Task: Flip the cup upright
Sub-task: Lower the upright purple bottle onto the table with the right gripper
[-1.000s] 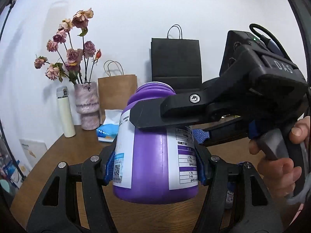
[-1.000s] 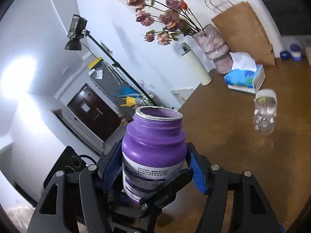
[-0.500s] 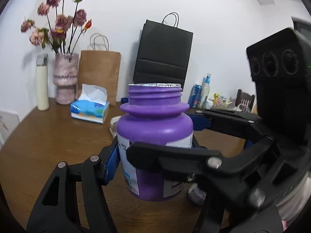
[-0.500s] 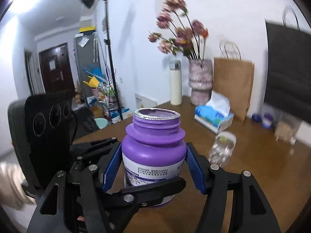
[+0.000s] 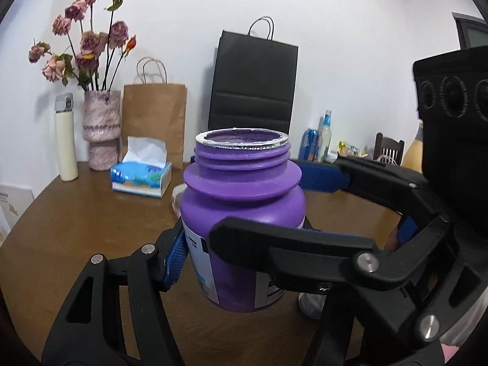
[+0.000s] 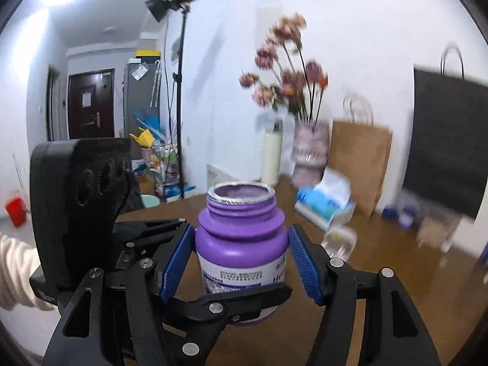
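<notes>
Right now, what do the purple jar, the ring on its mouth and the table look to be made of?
The purple jar looks like opaque matte plastic: moulded threads at the neck, soft sheen, printed paper-like label. The ring on its mouth seems to be torn foil seal: silvery, ragged edge. The table looks like brown wood or wood veneer with a semi-gloss finish; grain is too blurred to say which.

The purple jar (image 5: 242,222), tilted a second ago, now stands upright between both tools. The right tool (image 6: 241,262) has opened, its blue pads (image 6: 300,263) now clear of the jar.
</notes>
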`<state>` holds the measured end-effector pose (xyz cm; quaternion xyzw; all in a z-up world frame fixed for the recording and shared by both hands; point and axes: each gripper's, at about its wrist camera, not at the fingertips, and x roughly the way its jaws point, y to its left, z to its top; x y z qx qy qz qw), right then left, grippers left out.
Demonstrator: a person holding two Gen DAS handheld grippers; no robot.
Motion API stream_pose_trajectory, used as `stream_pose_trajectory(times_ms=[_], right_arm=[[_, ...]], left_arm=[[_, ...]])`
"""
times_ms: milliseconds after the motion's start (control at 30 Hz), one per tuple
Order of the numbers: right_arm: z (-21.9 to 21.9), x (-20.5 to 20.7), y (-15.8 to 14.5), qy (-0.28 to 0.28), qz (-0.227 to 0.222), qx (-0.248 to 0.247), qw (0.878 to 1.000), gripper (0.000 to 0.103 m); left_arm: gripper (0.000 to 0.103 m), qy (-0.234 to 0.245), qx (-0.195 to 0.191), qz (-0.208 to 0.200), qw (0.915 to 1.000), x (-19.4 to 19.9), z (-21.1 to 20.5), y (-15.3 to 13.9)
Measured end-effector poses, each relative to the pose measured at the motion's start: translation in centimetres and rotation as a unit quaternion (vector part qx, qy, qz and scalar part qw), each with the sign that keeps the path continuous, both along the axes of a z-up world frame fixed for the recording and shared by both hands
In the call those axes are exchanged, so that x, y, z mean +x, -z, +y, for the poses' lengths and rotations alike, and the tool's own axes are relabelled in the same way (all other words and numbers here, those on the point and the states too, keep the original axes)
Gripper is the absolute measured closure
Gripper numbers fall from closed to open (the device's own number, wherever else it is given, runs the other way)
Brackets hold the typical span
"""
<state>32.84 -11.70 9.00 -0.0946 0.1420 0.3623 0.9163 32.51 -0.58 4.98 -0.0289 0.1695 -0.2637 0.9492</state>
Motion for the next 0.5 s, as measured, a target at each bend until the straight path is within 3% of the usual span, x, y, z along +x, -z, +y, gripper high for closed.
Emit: stream_pose_trajectory(times_ms=[100,233,333,500], right_arm=[[-0.6,1.0,-0.4,-0.008,-0.002,-0.001,1.000,0.034],[-1.5,2.6,1.0,-0.016,0.043,0.014,0.999,0.034],[-1.1,1.8,1.3,-0.013,0.044,-0.012,0.999,0.034],[-1.0,-0.2,1.8,-0.007,0.048,-0.017,0.999,0.034]], left_arm=[[0.043,-0.005,-0.004,0.000,1.0000,0.8,-0.5,0.0],[0.044,-0.007,-0.012,0.037,0.9992,2.1,-0.6,1.4],[0.044,-0.014,-0.018,0.061,0.9979,2.1,-0.3,2.1],[0.043,-0.003,-0.001,0.066,0.9978,0.4,-0.3,2.5]])
